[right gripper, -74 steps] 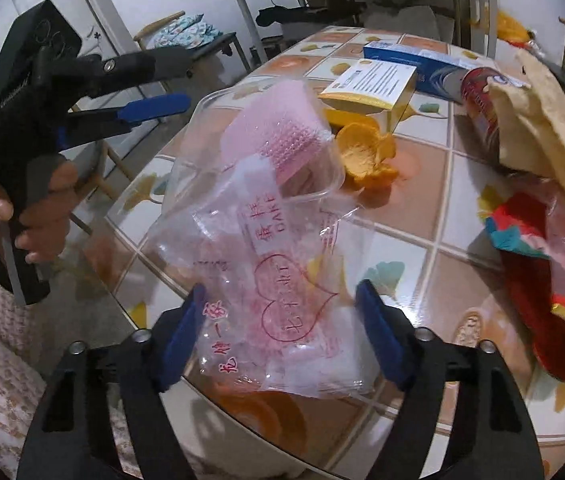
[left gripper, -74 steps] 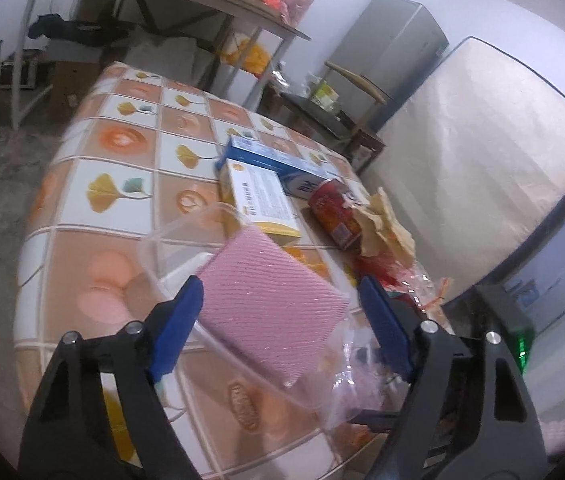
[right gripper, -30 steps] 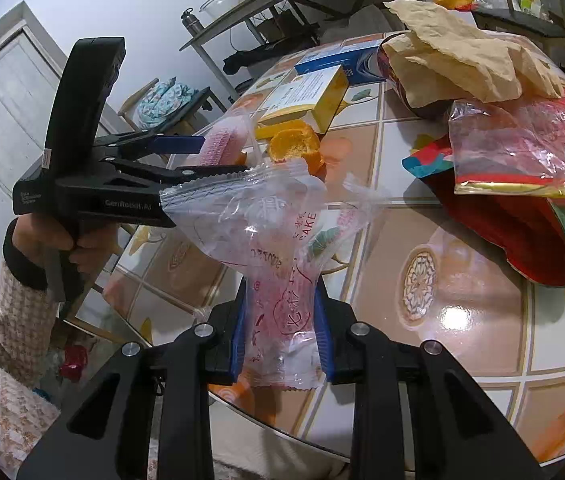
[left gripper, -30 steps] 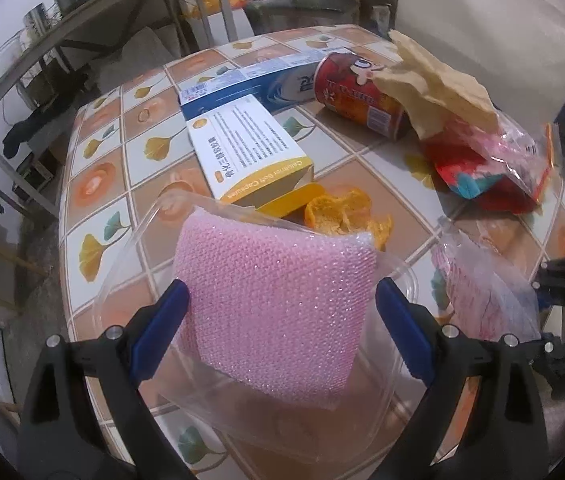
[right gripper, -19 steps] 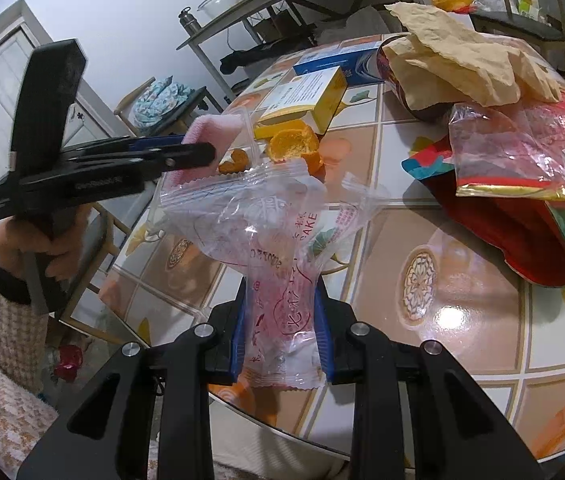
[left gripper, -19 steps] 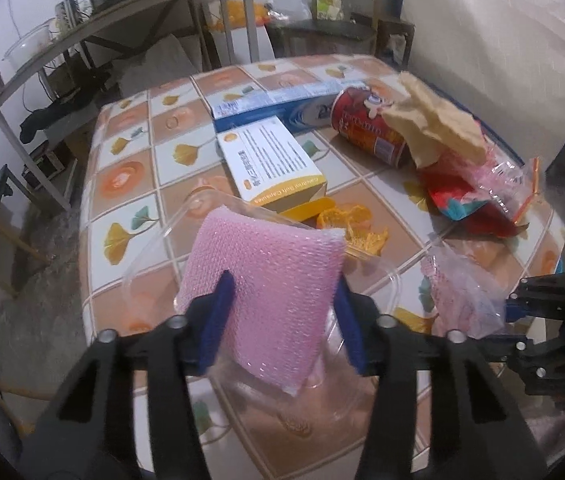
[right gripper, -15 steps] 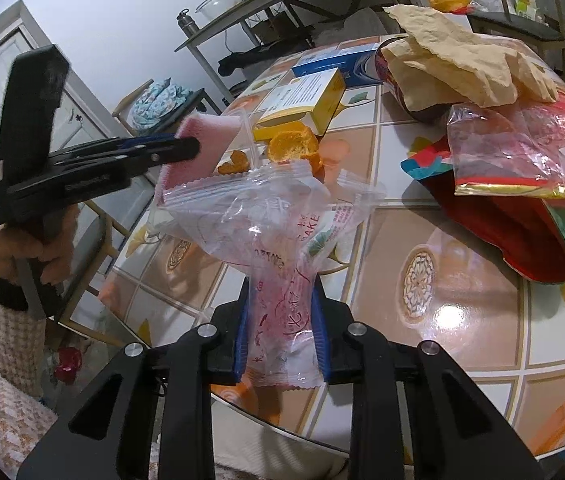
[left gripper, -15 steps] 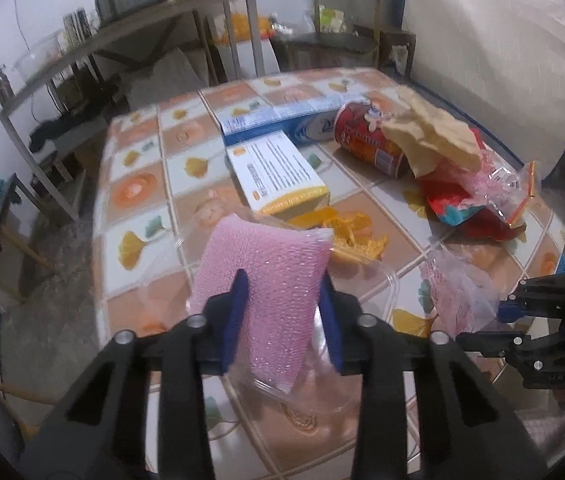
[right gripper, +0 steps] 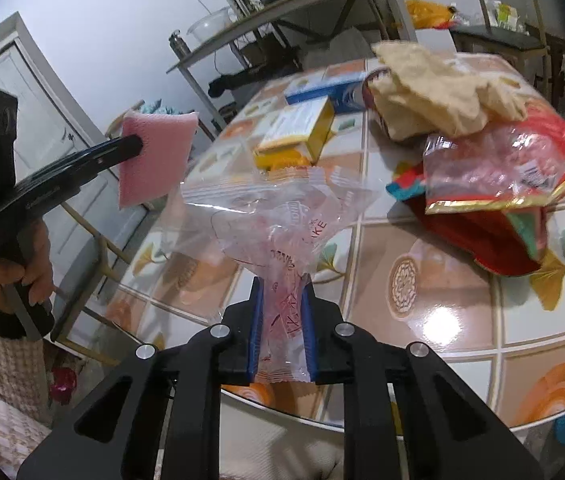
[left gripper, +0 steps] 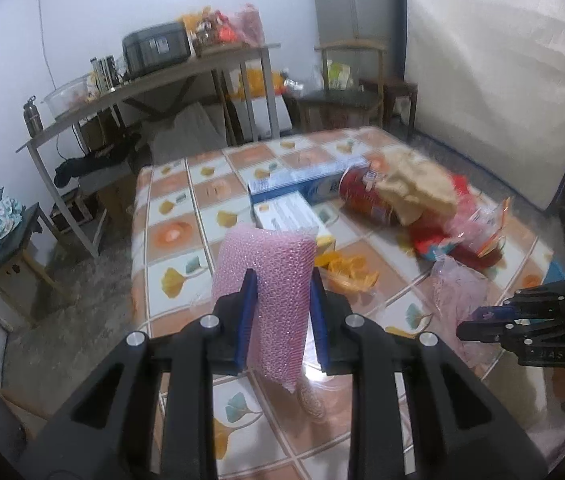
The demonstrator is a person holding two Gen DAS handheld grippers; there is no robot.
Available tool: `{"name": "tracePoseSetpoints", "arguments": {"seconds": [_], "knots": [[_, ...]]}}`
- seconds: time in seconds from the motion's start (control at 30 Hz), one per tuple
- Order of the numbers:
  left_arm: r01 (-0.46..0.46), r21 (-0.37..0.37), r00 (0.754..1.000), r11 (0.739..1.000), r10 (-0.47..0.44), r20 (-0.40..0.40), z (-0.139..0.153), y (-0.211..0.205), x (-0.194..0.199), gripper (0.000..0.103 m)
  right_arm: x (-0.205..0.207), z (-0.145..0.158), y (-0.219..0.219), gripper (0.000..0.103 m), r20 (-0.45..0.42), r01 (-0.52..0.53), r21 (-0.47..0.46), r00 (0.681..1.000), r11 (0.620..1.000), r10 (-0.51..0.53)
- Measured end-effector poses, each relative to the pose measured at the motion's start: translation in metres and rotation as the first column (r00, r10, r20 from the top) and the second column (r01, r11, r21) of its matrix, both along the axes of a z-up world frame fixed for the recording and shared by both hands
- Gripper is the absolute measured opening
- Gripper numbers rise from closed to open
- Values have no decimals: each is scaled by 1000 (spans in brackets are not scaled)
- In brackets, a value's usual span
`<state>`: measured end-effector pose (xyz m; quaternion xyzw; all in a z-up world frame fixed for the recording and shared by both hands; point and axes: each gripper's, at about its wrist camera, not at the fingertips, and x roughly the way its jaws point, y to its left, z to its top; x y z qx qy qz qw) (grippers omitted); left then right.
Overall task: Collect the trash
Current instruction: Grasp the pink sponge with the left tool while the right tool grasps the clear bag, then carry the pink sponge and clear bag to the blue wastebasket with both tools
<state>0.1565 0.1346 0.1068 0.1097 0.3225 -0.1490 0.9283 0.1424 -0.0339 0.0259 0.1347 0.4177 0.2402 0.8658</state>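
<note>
My left gripper [left gripper: 282, 300] is shut on a pink sponge [left gripper: 270, 264] and holds it lifted above the tiled table [left gripper: 186, 240]; the sponge also shows in the right wrist view [right gripper: 150, 160]. My right gripper [right gripper: 282, 320] is shut on a clear plastic bag with red print [right gripper: 274, 220], held above the table's near edge. The bag also shows at the right of the left wrist view [left gripper: 458, 292]. Orange peel [left gripper: 346, 268] lies on the table beyond the sponge.
On the table lie a yellow-and-white box [right gripper: 298, 128], a blue box [left gripper: 306, 184], a red can [left gripper: 366, 200], crumpled brown paper [right gripper: 430, 92] and red snack wrappers [right gripper: 494, 196]. A shelf table [left gripper: 154, 80], chairs and a mattress [left gripper: 490, 72] stand around.
My left gripper closed on the pink sponge and lifted it up out of the clear container. My right gripper closed on the plastic bag and holds it raised.
</note>
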Motion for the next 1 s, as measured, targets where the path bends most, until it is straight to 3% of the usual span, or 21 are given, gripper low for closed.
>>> {"name": "tracePoseSetpoints", "arguments": {"seconds": [0.2, 0.4, 0.53, 0.67, 0.73, 0.9, 1.0], "knots": [[63, -144, 997, 988, -57, 48, 16, 2, -15, 24, -9, 20, -12, 17, 58, 29, 22, 998, 999, -30], [200, -268, 979, 942, -180, 97, 32, -23, -23, 24, -29, 42, -41, 17, 138, 88, 72, 986, 994, -97], [332, -296, 942, 896, -300, 148, 44, -67, -27, 24, -45, 46, -72, 17, 164, 174, 94, 968, 980, -188], [466, -315, 884, 827, -443, 147, 51, -132, -27, 24, -76, 46, -129, 17, 193, 306, 135, 925, 942, -328], [541, -315, 840, 780, -522, 147, 54, -175, -31, 24, -93, 45, -155, 17, 201, 375, 148, 895, 915, -399], [675, -352, 713, 648, -696, 85, 46, -288, -44, 24, -152, 33, -246, 17, 195, 591, 167, 764, 789, -614], [707, -411, 632, 575, -775, 3, 27, -365, -51, 24, -189, 14, -298, 17, 169, 720, 118, 664, 684, -729]]}}
